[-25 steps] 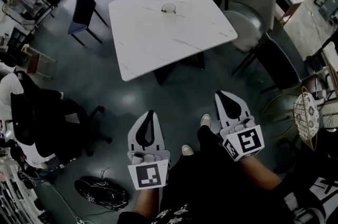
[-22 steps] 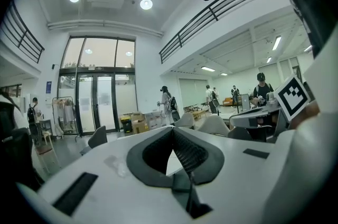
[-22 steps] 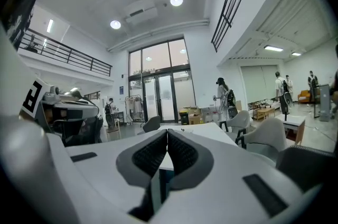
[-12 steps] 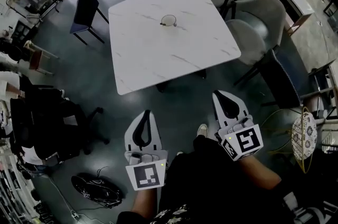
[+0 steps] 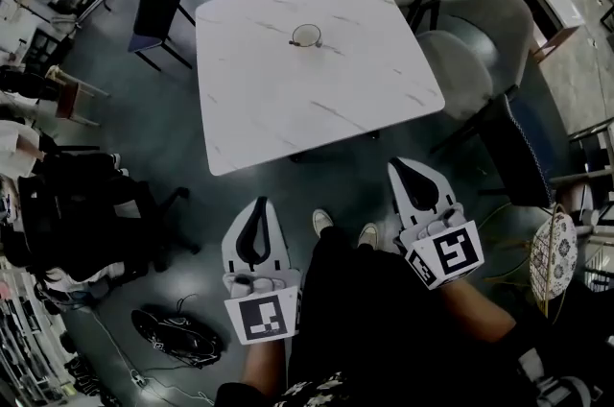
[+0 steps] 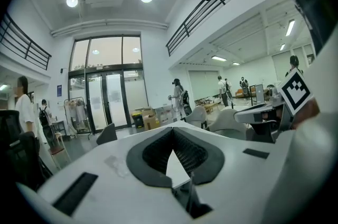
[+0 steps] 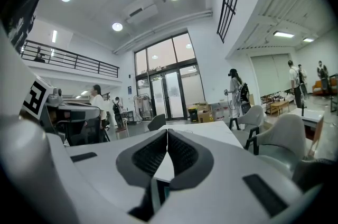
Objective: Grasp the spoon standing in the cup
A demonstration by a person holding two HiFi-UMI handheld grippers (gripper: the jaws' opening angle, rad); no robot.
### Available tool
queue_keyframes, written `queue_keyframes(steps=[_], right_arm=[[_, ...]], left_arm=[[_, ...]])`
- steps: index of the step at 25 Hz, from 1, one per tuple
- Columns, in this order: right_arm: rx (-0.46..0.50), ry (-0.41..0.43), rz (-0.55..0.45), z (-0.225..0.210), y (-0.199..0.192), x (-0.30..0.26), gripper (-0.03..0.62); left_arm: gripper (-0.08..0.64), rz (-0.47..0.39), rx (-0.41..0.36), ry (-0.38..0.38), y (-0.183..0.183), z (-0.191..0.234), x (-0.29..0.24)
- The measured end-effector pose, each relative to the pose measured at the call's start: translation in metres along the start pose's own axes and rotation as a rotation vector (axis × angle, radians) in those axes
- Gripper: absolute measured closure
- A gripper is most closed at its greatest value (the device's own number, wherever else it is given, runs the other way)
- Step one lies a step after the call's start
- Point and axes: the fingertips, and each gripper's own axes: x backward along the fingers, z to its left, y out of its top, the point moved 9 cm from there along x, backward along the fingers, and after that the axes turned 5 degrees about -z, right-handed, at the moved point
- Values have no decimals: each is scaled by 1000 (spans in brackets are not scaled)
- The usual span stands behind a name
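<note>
A small glass cup stands on the far middle of a white marble table. The spoon in it shows only as a thin dark line leaning right over the rim. Both grippers are held low over the floor, well short of the table's near edge. My left gripper points toward the table, its jaws shut and empty, tips meeting. My right gripper is likewise shut on nothing, tips together. In the right gripper view the tabletop lies ahead beyond the jaws.
A dark chair stands at the table's left. Grey armchairs and a dark one line its right side. A black office chair and a dark bag sit on the floor at left. A wire basket is at the right.
The table has drawn a little closer in the head view and the person's feet have stepped forward. Both grippers stay shut and side by side.
</note>
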Motion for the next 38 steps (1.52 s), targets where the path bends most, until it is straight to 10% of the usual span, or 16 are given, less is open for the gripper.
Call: queue_keyframes(steps=[27,35,38], right_arm=[[59,-82,58,-37,32,-189,528],[40,-135,38,-29,43,-224,528],[46,-165,71,-25,37,-227,528]], left_arm=[[551,-33,131,-181,-26,98,-216],[548,-24,42,-311,-44,117,-268],[439,21,39,-393,-56,111,-285]])
